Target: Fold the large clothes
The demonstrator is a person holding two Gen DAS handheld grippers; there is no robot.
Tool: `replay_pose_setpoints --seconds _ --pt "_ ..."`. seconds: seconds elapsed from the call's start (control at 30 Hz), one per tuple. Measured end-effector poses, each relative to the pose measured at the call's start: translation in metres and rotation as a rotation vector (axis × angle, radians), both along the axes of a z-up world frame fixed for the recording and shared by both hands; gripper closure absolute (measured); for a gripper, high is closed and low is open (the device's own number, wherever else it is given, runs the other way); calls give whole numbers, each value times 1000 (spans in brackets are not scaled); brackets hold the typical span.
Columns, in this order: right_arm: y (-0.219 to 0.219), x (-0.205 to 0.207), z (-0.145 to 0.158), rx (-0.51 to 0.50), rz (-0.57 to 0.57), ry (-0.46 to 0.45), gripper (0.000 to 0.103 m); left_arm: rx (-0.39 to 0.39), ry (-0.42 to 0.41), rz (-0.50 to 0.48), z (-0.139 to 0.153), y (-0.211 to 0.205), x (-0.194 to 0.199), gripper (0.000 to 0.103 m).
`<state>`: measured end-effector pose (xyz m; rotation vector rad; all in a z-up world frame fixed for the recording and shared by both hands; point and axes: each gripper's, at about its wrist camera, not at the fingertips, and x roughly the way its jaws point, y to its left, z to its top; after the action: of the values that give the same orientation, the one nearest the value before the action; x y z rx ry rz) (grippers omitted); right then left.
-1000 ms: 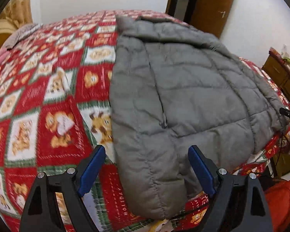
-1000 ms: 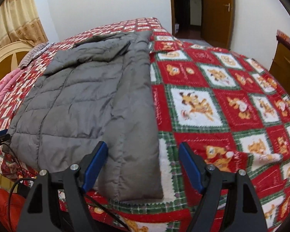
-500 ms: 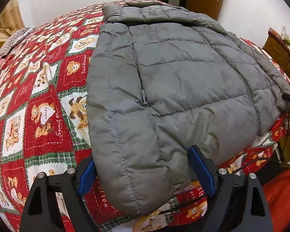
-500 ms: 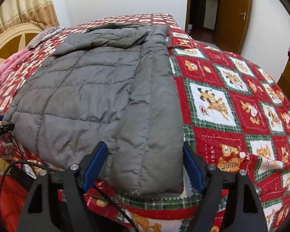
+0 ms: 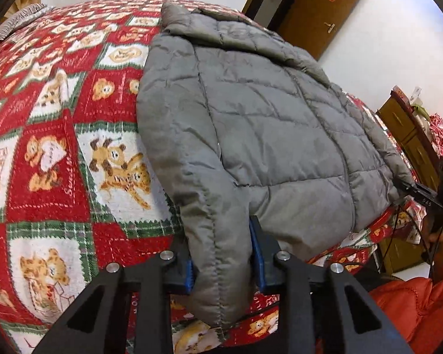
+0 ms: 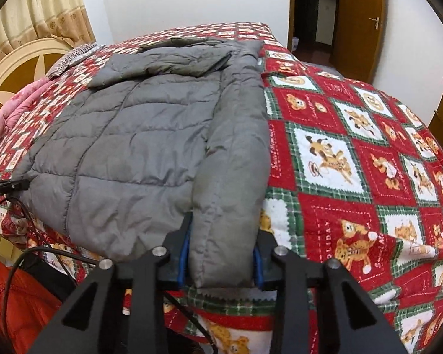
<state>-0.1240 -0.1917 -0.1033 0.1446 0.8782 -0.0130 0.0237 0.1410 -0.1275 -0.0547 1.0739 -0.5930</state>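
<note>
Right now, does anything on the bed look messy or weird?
Nothing looks broken or spilled. The grey puffy jacket lies flat on the teddy-bear blanket, its bottom edge hanging a little over the bed's edge. The left tool and the right tool each pinch a sleeve end, which fits folding.

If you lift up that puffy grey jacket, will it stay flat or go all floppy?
Probably floppy: the grey jacket is soft quilted padding, and its sleeve already bunches between the left gripper fingers. It looks light for its size, and the smooth fabric might slip.
</note>
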Motion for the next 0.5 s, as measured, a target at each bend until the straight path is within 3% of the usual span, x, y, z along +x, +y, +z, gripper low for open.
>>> replay_pose_setpoints --seconds 0.1,0.2,0.23,0.27,0.33,0.37,0.5 --pt "0 0 0 43 9 -12 49 -31 19 0 -6 -1 1 53" --pt "5 2 -1 16 15 -7 47 -78 32 12 -4 0 3 50" --pt "8 3 -1 -15 15 -3 54 -97 31 11 -4 2 3 62" --pt "11 4 -1 -66 3 5 67 -111 23 7 -2 4 2 75" --pt "10 5 0 -80 0 13 75 -160 20 4 4 8 2 85" --pt "7 4 3 -36 7 10 84 -182 14 7 7 10 2 86" --pt "-7 -4 23 123 11 -73 88 -261 -58 6 31 14 -3 89"
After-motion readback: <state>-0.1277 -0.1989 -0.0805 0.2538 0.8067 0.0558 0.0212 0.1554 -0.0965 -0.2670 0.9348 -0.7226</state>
